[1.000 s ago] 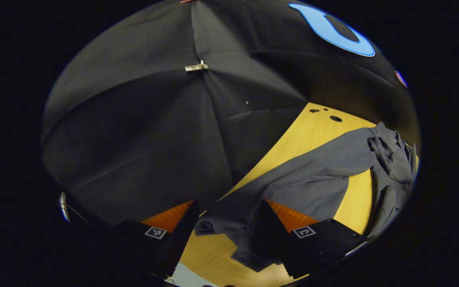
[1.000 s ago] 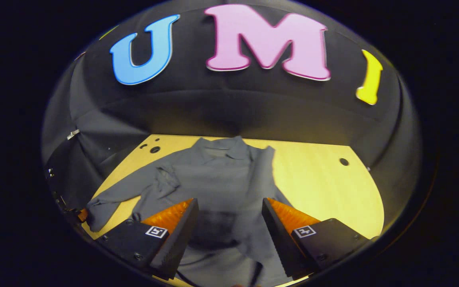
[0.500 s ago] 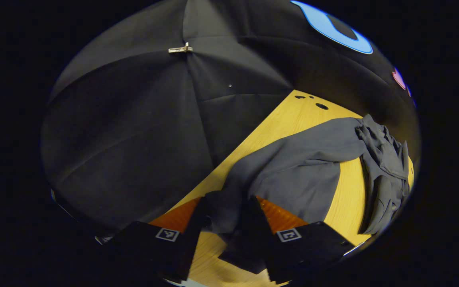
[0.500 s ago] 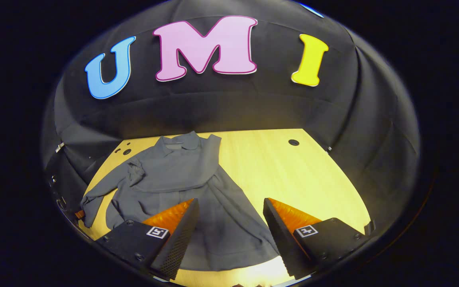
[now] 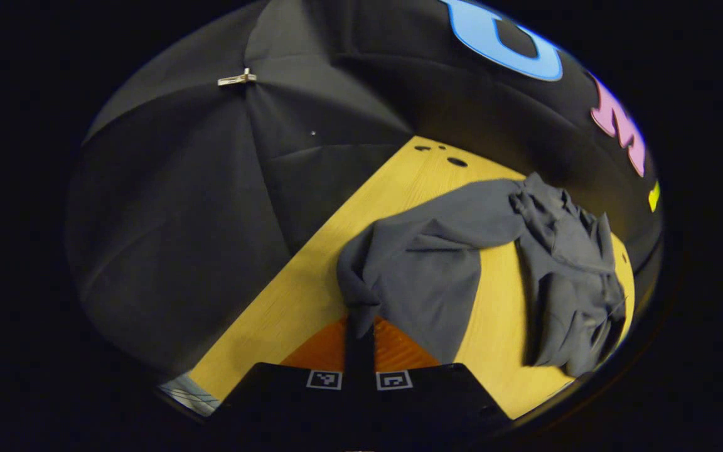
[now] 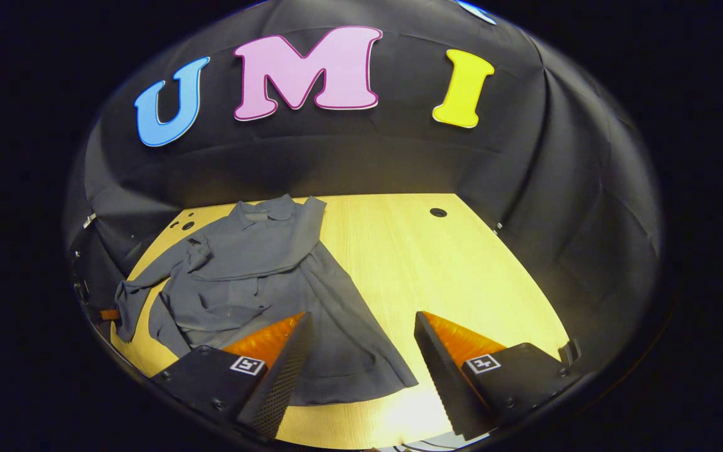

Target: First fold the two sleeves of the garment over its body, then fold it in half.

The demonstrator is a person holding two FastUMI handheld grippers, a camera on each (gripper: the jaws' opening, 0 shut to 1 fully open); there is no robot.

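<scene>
My left tongs (image 5: 359, 326) clenched on sleeve (image 5: 412, 263) of grey garment (image 6: 255, 276), lifted off bench (image 6: 437, 270). My right tongs (image 6: 361, 358) released, garment spread at 10 o'clock.

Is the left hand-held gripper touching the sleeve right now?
Touching. In the left gripper view, the left hand-held gripper has its fingers closed together on the end of the gray sleeve, pinching the cloth between them.

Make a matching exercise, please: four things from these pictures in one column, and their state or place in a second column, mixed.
1. left gripper
2. right gripper
3. garment
4. table

a. open, holding nothing
b. bare wood with dark holes
c. shut on the sleeve end
d. spread out, collar toward the wall

Pairs: 1-c, 2-a, 3-d, 4-b
</scene>
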